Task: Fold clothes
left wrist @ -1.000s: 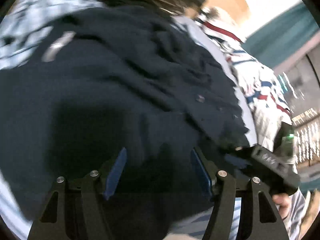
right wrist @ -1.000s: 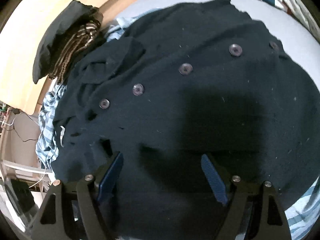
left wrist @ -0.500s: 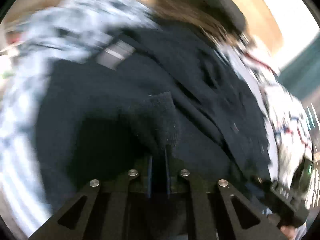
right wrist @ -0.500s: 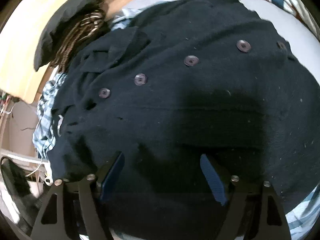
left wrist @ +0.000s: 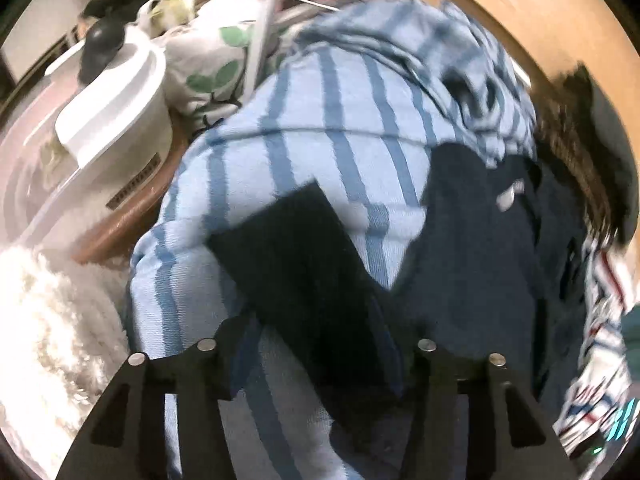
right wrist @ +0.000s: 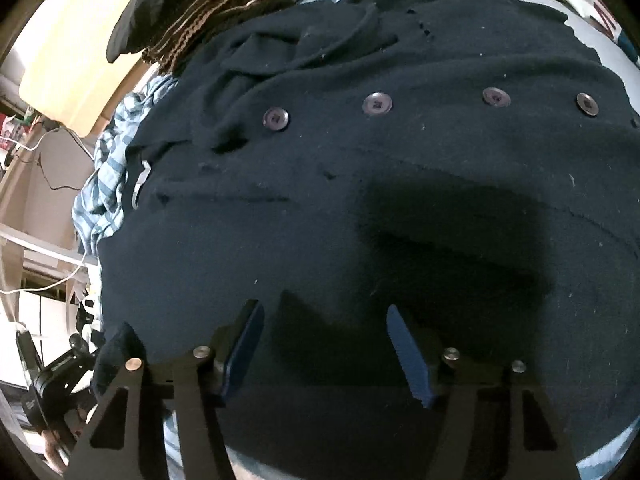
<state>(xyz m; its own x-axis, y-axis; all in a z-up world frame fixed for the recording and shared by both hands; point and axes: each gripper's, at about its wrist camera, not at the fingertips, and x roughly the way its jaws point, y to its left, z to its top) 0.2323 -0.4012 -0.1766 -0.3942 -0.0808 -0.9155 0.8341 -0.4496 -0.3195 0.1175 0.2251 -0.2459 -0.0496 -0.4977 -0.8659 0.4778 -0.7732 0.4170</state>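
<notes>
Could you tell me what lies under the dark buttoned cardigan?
A blue striped cloth shows at the edge of the dark buttoned cardigan; what is beneath its middle is hidden.

No legible text on any garment or container

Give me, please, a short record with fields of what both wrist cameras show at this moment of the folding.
garment: dark buttoned shirt, spread front up, four buttons clearly in view
sleeve: dark sleeve laid out over the striped cloth
left gripper: jaws have just been opening, sleeve lying between them, pads not pressing it
right gripper: open above the shirt, jaws have just been closing, nothing gripped
nearby: white tub, fluffy white rug, striped dark clothes piled beyond the collar
</notes>
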